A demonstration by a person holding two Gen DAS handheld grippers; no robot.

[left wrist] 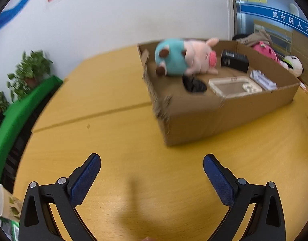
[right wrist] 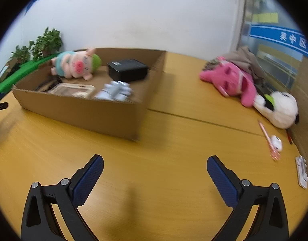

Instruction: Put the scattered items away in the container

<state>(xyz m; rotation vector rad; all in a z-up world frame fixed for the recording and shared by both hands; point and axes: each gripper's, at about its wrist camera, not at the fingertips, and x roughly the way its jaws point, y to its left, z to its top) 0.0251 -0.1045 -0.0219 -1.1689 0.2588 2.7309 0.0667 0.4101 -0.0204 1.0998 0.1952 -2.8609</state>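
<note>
A shallow cardboard box (left wrist: 224,112) (right wrist: 83,110) stands on the yellow table. In it lie a pink pig plush in teal (left wrist: 186,59) (right wrist: 73,64), a black box (left wrist: 234,60) (right wrist: 127,69), a clear plastic case (left wrist: 234,88) (right wrist: 71,90), a pale blue-white pack (left wrist: 263,79) (right wrist: 115,91) and a dark item (left wrist: 194,85). Outside it lie a pink plush (right wrist: 232,80), a white plush (right wrist: 278,108), a white earbud case (right wrist: 276,142), a pink pen (right wrist: 267,140) and a white strip (right wrist: 301,172). My left gripper (left wrist: 151,160) and right gripper (right wrist: 155,161) are open and empty above the table.
Potted plants (left wrist: 31,68) and a green board (left wrist: 17,116) stand at the table's left. A paper cup (left wrist: 5,202) sits at the lower left. A brown cloth heap (right wrist: 242,60) lies behind the pink plush. A cardboard sheet (right wrist: 306,100) stands along the right.
</note>
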